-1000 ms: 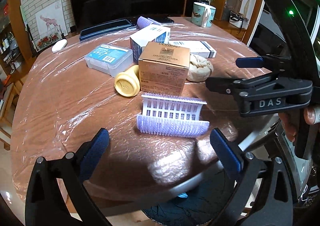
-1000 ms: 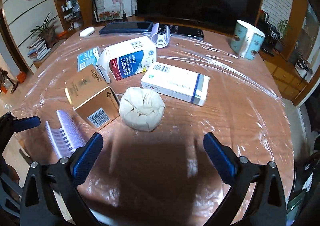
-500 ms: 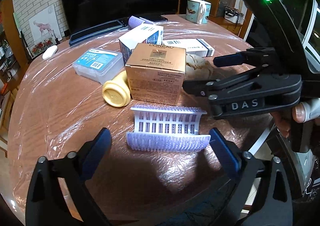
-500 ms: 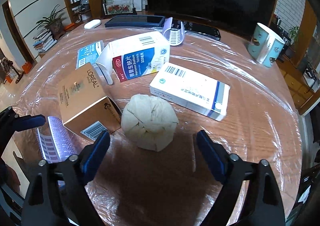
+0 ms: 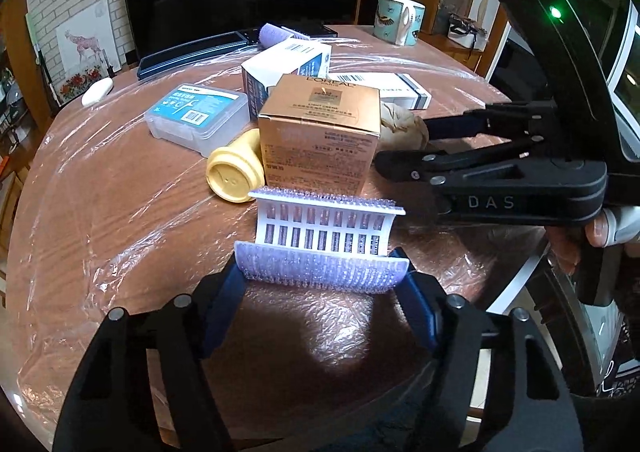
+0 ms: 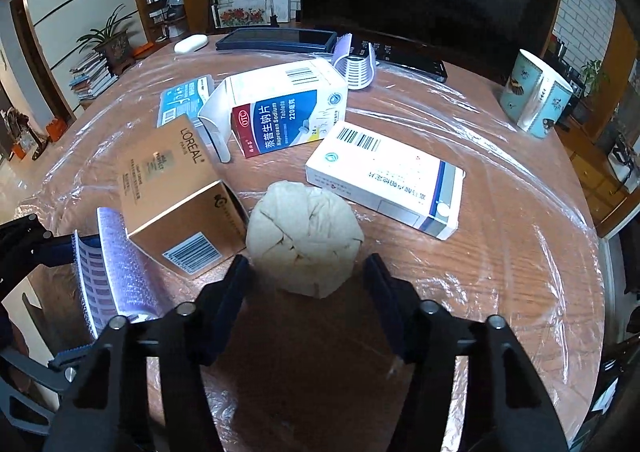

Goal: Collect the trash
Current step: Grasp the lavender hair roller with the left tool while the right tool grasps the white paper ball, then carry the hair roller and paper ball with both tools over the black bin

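Note:
A curved white and lilac bristle piece (image 5: 320,248) lies on the film-covered table, also seen in the right wrist view (image 6: 116,272). My left gripper (image 5: 320,284) has closed in on its two ends and the blue pads touch it. A crumpled beige paper ball (image 6: 304,236) sits in front of my right gripper (image 6: 306,276), whose pads stand on either side of its near edge, a little apart from it. In the left wrist view the ball (image 5: 400,124) shows beyond the right gripper's fingers (image 5: 460,124).
A gold L'Oreal box (image 5: 320,136), a yellow cap (image 5: 234,176), a clear plastic case (image 5: 196,116), an open medicine carton (image 6: 280,112), a flat white box (image 6: 384,176), a second bristle piece (image 6: 356,64), a mug (image 6: 536,96) and keyboards lie on the round table (image 6: 500,272).
Both grippers moved forward and narrowed. The left one closed onto the ends of the bristle piece. The right one came up around the near edge of the paper ball.

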Motion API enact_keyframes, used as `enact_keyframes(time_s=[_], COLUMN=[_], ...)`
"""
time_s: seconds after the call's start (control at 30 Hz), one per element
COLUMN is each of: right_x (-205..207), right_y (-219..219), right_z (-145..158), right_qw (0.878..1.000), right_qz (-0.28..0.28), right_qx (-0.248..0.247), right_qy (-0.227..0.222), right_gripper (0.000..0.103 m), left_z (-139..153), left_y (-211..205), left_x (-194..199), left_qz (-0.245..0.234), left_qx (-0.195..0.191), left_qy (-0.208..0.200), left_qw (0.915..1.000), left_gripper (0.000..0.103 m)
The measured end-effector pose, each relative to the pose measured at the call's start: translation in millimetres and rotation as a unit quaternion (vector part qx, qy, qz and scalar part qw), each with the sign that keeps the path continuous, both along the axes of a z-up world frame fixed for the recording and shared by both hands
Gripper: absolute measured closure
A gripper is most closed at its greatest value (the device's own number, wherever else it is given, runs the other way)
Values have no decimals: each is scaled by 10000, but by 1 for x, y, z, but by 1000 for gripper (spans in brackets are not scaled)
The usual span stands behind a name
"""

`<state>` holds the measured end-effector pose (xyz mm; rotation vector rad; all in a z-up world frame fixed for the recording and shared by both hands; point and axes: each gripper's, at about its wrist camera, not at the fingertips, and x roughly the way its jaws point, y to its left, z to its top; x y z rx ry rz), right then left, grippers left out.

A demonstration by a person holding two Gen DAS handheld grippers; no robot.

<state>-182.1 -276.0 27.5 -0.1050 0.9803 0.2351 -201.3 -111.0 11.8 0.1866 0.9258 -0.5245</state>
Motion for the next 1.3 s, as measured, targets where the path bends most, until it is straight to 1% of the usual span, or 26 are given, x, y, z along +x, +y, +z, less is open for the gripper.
enact_keyframes(time_s=[0.17, 0.27, 0.33, 0.4, 0.6, 0.8, 0.83, 0.93, 1.0, 1.07, 1.13, 1.2, 1.3], right_x=[-4, -4, -3, -1, 13, 16, 17, 20, 23, 24, 28, 29, 27], right_y=[-9, -9, -6, -3, 3, 8, 7, 9, 8, 10, 12, 14, 12], right_z=[1, 1, 1, 0, 0, 1, 1, -1, 1, 2, 1, 0, 1], right_qw=[9993, 9993, 9996, 9999, 9999, 9999, 9999, 10000, 9999, 9998, 9999, 9999, 9998], right_qz=[-124, -116, -89, -57, 10, 52, 52, 29, 9, 37, 69, 59, 30], right_qx=[337, 365, 255, 131, 94, 89, 101, 87, 161, 184, 152, 91, 189], right_qy=[36, 42, 22, -34, -37, -48, -40, -7, -40, -47, 3, 45, 56], right_gripper=[58, 59, 59, 52, 52, 52, 51, 43, 33, 32, 37, 50, 52], left_z=[4, 5, 5, 5, 6, 7, 7, 7, 8, 8, 9, 9, 9], left_y=[4, 6, 7, 8, 10, 13, 14, 15, 15, 16, 16, 16, 18], left_x=[0, 0, 0, -1, -2, -1, -1, 1, 2, 2, 2, 3, 5], left_qz=[55, 77, 89, 95, 118, 142, 147, 158, 161, 164, 165, 170, 196], left_qx=[-165, -198, -205, -212, -226, -253, -257, -267, -276, -280, -278, -282, -286], left_qy=[21, 35, 40, 47, 38, 29, 25, 33, 30, 26, 21, 19, 14], left_qw=[9998, 9998, 9997, 9997, 9997, 9996, 9996, 9995, 9995, 9995, 9995, 9995, 9994], left_gripper=[31, 31, 31, 31, 31, 31, 31, 31, 31, 31, 31, 31, 31])
